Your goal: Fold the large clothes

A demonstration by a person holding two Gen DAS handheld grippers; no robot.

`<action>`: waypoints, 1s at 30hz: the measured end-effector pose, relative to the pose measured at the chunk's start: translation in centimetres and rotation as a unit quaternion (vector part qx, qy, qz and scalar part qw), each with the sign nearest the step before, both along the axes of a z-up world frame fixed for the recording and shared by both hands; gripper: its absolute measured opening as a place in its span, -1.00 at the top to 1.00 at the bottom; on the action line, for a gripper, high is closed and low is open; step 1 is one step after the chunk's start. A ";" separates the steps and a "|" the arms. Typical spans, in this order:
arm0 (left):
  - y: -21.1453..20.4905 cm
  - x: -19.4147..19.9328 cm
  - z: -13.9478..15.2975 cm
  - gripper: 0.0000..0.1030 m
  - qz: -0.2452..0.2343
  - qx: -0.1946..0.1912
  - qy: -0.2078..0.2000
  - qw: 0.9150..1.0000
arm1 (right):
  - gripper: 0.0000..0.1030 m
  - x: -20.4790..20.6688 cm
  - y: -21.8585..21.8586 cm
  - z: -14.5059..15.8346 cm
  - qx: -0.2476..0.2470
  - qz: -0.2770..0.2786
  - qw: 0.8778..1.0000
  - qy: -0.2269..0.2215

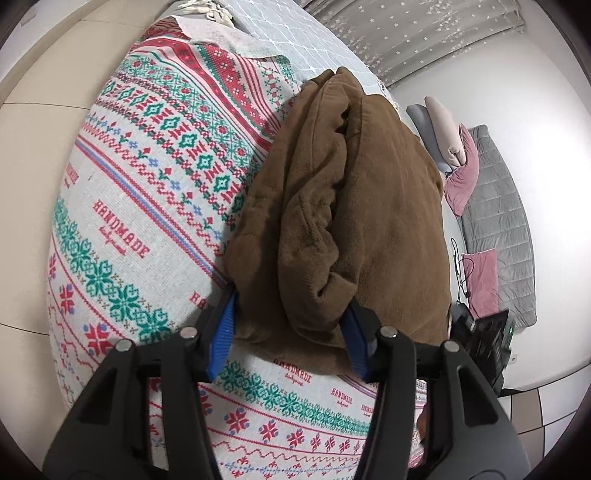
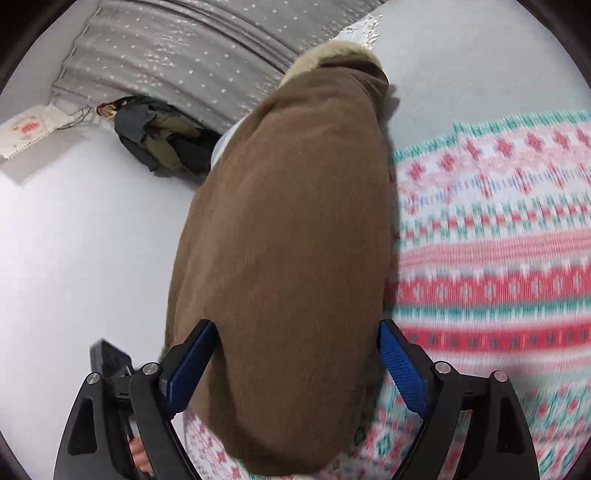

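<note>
A thick brown coat lies folded in a bundle on a patterned red, green and white cloth. My left gripper is wide open, its blue pads on either side of the bundle's near end. In the right wrist view the same brown coat fills the middle, with a pale fur collar at its far end. My right gripper is also wide open, its blue pads flanking the coat's near end. I cannot tell whether the pads press the fabric.
The patterned cloth covers a table with a grey quilted cover behind it. A grey sofa with pink cushions stands to the right. Dark clothes lie by the starred curtain. A black device sits near the table's edge.
</note>
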State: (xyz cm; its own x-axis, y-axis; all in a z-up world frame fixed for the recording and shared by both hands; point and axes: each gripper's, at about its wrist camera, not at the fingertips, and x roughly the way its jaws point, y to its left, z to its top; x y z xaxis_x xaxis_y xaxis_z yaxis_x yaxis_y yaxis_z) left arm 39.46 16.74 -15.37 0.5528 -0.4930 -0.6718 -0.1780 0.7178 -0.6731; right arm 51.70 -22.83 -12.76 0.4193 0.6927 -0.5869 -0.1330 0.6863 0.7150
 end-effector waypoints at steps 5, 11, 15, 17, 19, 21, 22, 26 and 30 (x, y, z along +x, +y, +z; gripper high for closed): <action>-0.1 0.1 0.1 -0.02 0.001 0.004 0.001 1.000 | -0.75 5.4 -2.8 0.9 0.056 -0.046 0.997 -0.004; 0.4 0.4 -0.4 -0.11 -0.006 -0.013 0.005 1.000 | -0.75 12.5 -2.8 -1.5 0.075 -0.064 0.994 0.038; 0.5 0.6 -0.6 -0.15 -0.005 -0.015 0.005 1.000 | -0.75 15.7 -1.7 -1.9 0.081 -0.057 0.995 0.030; 0.3 0.7 -0.6 -0.15 -0.003 -0.012 0.002 1.000 | -0.75 16.7 -1.0 -1.8 0.070 -0.049 0.996 0.026; 0.1 0.8 -0.5 -0.13 -0.002 -0.011 0.001 1.000 | -0.74 17.2 -0.8 -1.9 0.059 -0.041 0.997 0.023; 0.0 0.9 -0.5 -0.08 0.001 -0.012 -0.001 1.000 | -0.60 17.7 -0.3 -1.8 0.055 -0.038 0.998 0.019; -0.1 0.8 -0.4 -0.04 0.004 -0.010 -0.004 1.000 | -0.56 17.7 -0.1 -1.7 0.058 -0.036 0.998 0.015; -0.9 0.7 0.5 0.13 0.007 0.012 -0.019 1.000 | -0.29 17.7 0.3 -1.6 0.037 -0.036 0.999 0.007; -1.6 0.8 1.4 0.27 0.006 0.036 -0.030 0.999 | -0.07 16.9 0.7 -1.1 0.006 -0.035 0.999 0.000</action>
